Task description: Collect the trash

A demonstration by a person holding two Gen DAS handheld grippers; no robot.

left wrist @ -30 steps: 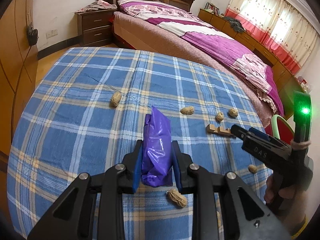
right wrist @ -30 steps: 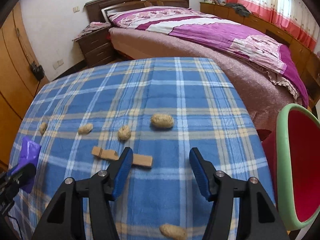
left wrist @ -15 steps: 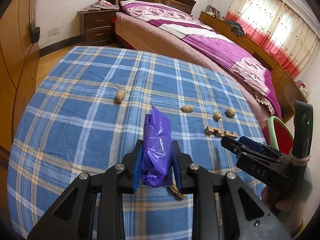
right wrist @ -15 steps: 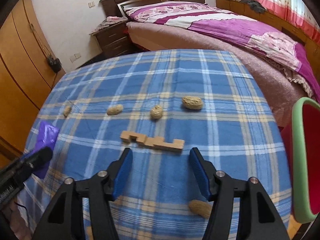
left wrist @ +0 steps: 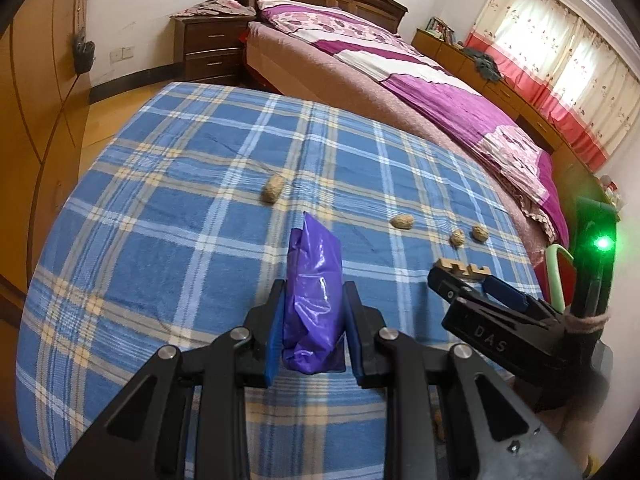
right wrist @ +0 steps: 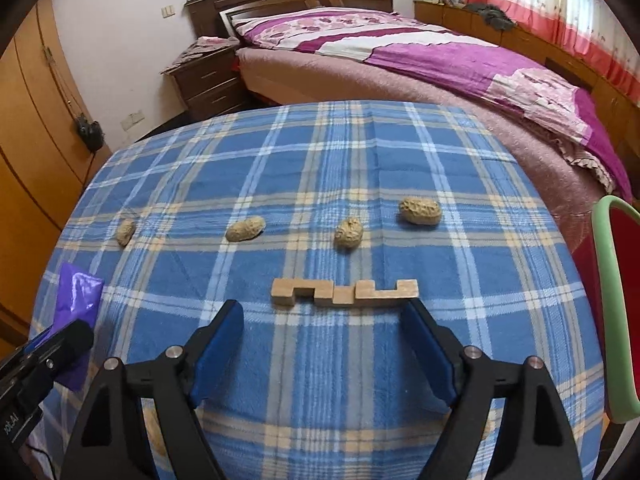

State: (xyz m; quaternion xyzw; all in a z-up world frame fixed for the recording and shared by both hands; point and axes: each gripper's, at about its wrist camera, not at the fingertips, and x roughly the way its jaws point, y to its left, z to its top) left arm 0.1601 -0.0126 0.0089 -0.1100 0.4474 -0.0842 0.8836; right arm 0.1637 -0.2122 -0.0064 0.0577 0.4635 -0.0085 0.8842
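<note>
My left gripper (left wrist: pixel 314 300) is shut on a purple plastic bag (left wrist: pixel 314 292) and holds it upright over the blue plaid tablecloth (left wrist: pixel 180 240); the bag also shows at the left in the right wrist view (right wrist: pixel 76 292). My right gripper (right wrist: pixel 326 316) is open, just short of a notched wooden piece (right wrist: pixel 344 292), which also shows in the left wrist view (left wrist: pixel 464 268). Several peanut shells lie beyond it: one at the right (right wrist: pixel 420 211), one in the middle (right wrist: pixel 349 233), one left of it (right wrist: pixel 245 229).
A red bin with a green rim (right wrist: pixel 616 320) stands off the table's right edge. A bed (right wrist: pixel 440 60) and a nightstand (right wrist: pixel 208 80) lie beyond the table. A wooden wardrobe (right wrist: pixel 32 152) is at the left.
My right gripper has swung left and moved in, so the wooden piece now sits centred just ahead of its open fingers. My left gripper has kept hold of the bag.
</note>
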